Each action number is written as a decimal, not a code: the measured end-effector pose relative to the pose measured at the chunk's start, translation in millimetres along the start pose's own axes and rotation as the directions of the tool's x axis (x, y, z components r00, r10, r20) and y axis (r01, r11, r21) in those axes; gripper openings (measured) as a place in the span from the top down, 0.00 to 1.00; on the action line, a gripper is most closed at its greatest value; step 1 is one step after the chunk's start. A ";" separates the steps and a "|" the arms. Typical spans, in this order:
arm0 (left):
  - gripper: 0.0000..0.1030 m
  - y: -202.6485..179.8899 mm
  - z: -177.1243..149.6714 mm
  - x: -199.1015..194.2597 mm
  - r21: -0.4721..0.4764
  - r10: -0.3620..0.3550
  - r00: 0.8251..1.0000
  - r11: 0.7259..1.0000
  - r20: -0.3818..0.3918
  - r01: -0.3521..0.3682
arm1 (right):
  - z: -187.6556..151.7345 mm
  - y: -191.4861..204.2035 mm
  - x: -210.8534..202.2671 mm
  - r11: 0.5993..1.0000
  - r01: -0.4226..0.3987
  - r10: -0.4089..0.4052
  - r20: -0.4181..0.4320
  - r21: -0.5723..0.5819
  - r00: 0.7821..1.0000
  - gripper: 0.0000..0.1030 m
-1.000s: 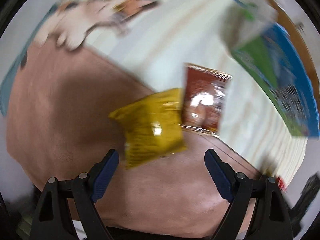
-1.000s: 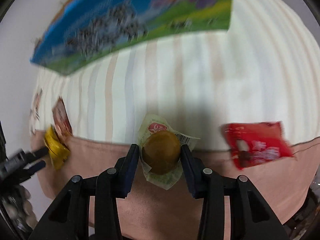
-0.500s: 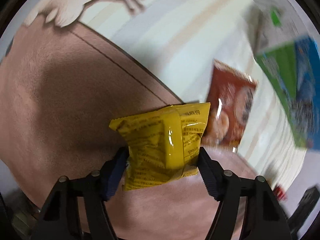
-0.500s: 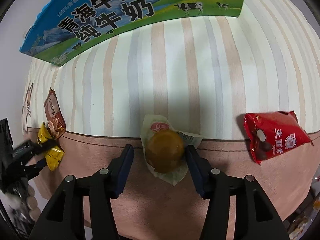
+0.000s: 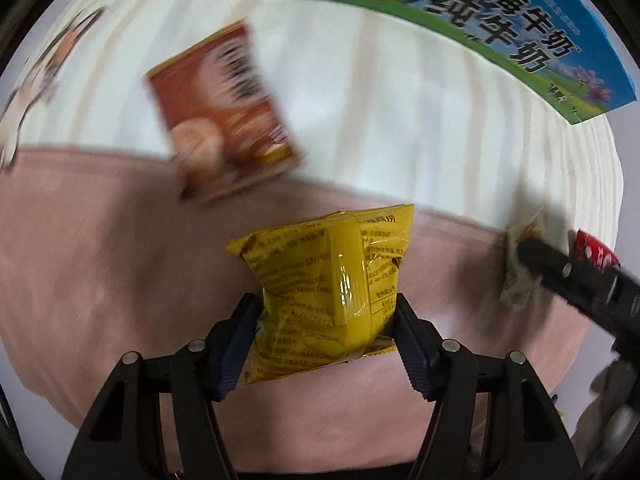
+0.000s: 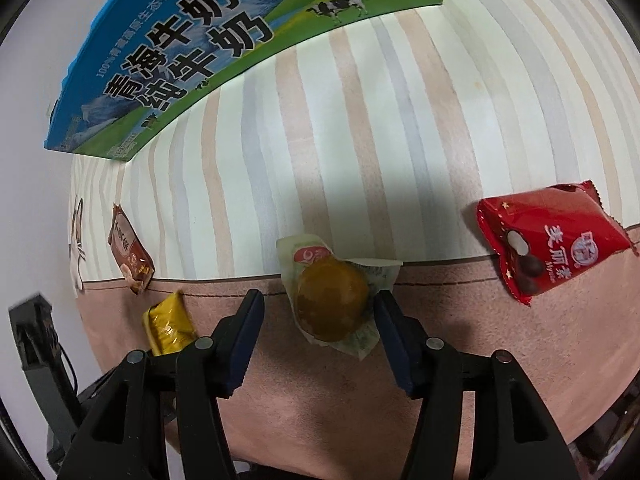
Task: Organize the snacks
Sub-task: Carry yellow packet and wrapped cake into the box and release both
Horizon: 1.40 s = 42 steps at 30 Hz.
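Between the left tool [image 5: 326,330] fingers, yellow snack packet [image 5: 330,284] clamped. Right tool [image 6: 318,330] open, straddling wrapped bun [image 6: 332,306] on counter [image 6: 480,360]. Step: pickup; next, carry toward milk carton box [image 6: 192,52].

The right gripper [image 6: 318,312] has its jaws spread, one on each side of a round brown pastry in a clear plastic wrapper [image 6: 332,304], which lies on the pink cloth border [image 6: 440,360]. A red foil snack packet [image 6: 548,240] lies to the right. A yellow crinkled snack bag [image 6: 168,326] and a small brown snack packet [image 6: 130,254] lie to the left. A blue-and-green printed milk carton box [image 6: 224,48] stands on the striped cream cloth [image 6: 360,140] beyond.
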<state>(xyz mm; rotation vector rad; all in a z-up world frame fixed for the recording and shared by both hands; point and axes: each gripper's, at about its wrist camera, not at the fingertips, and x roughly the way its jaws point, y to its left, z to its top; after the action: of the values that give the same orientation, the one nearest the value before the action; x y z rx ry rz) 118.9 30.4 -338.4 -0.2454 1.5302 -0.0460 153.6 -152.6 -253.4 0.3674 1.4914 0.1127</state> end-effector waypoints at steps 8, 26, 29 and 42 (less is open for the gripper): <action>0.37 -41.6 15.5 4.6 0.060 0.035 0.999 0.998 0.007 -0.035 | -17.4 0.6 -1.2 0.996 0.037 -0.038 -0.019 -0.087 0.999 0.60; 0.48 -33.5 40.1 -44.4 0.111 -0.011 0.999 0.994 0.038 0.007 | -11.6 -5.0 -25.5 0.998 -0.060 0.061 0.063 -0.024 0.996 0.60; 0.48 -37.1 49.5 -81.7 0.109 -0.073 0.994 0.992 0.076 0.065 | 2.2 -1.0 -63.7 0.993 -0.108 0.112 0.122 -0.039 0.986 0.60; 0.47 -68.4 163.6 -208.0 0.173 -0.182 0.948 0.975 0.261 0.139 | 115.6 27.5 -195.1 0.990 -0.084 0.121 0.384 -0.112 0.915 0.60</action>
<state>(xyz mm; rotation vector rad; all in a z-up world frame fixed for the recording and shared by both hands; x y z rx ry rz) 280.2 23.0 -117.8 -0.2433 1.2193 -0.2482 254.9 -204.4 -55.3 0.3689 1.0671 0.1810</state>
